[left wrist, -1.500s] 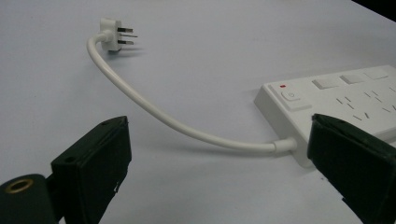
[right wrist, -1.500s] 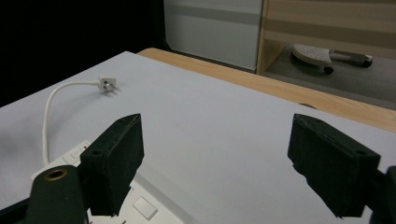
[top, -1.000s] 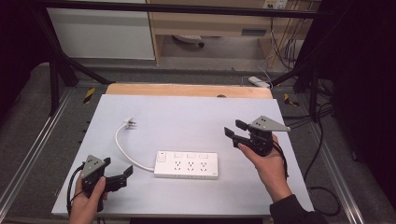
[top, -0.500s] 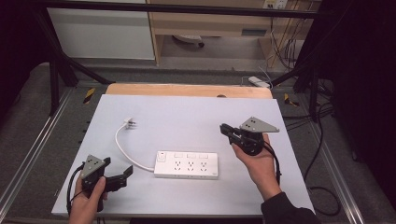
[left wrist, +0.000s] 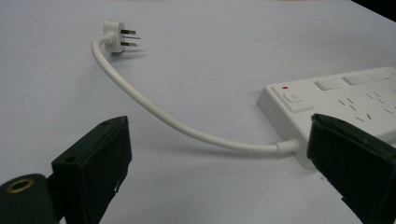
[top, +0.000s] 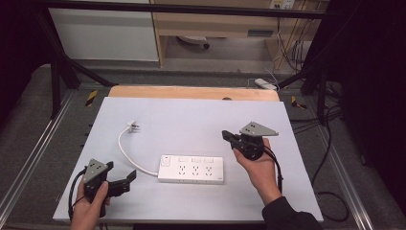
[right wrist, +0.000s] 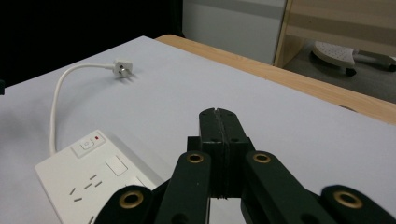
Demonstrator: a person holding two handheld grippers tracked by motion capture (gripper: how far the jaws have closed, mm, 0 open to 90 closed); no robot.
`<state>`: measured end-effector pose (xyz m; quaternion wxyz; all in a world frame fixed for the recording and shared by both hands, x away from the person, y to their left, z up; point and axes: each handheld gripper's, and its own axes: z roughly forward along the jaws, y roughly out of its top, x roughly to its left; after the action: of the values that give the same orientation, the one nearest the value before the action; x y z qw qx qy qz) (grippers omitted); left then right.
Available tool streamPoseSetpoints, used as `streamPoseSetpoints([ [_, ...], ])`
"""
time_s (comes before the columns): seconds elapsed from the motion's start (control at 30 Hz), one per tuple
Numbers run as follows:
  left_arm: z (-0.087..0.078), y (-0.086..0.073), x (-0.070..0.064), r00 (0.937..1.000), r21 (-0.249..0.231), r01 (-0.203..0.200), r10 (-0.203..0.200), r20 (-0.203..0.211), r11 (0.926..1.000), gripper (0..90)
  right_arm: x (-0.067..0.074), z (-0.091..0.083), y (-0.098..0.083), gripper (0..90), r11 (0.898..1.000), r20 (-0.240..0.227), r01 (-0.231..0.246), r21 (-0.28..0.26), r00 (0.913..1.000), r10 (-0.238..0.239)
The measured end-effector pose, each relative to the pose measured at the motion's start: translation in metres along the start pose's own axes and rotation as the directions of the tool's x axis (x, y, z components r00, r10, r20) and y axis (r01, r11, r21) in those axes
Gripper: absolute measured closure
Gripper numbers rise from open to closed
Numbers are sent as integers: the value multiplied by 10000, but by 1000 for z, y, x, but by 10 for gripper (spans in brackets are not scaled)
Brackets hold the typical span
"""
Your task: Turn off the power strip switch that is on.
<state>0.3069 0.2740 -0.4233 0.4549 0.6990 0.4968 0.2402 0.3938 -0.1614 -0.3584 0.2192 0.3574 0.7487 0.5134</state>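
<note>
A white power strip (top: 191,168) lies flat near the front middle of the white table top (top: 191,115). Its short white cable (top: 125,155) curves back to a three-pin plug (top: 134,127) lying loose. My left gripper (top: 125,181) rests at the front left, open, and points at the strip's switch end (left wrist: 292,100); between its jaws (left wrist: 219,154) I see the cable (left wrist: 187,130) and farther off the plug (left wrist: 116,37). My right gripper (top: 227,136) hovers just right of and behind the strip; its jaws have just closed and stand shut (right wrist: 218,116) with nothing between them. Below it are the strip (right wrist: 93,172) and the plug (right wrist: 122,69).
A wooden edge (top: 191,92) runs along the back of the table top. Metal frame rails (top: 33,158) flank both sides. Behind stand a white cabinet (top: 103,33) and a wooden shelf (top: 215,24). Cables (top: 330,191) and another socket strip (top: 265,84) lie on the floor at right.
The right gripper's jaws went from open to shut, empty. That hand drifted left and slightly lower, closer to the power strip. The left gripper, strip and plug stayed put.
</note>
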Motion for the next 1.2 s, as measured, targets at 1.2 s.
streamPoseSetpoints([
  [1.2, 1, 0, 0, 10000, 44, -27, 27, 51, 10000, 66, 4, 22, -38, 900, 9934, -296, -253, 1120, 9991, 288],
])
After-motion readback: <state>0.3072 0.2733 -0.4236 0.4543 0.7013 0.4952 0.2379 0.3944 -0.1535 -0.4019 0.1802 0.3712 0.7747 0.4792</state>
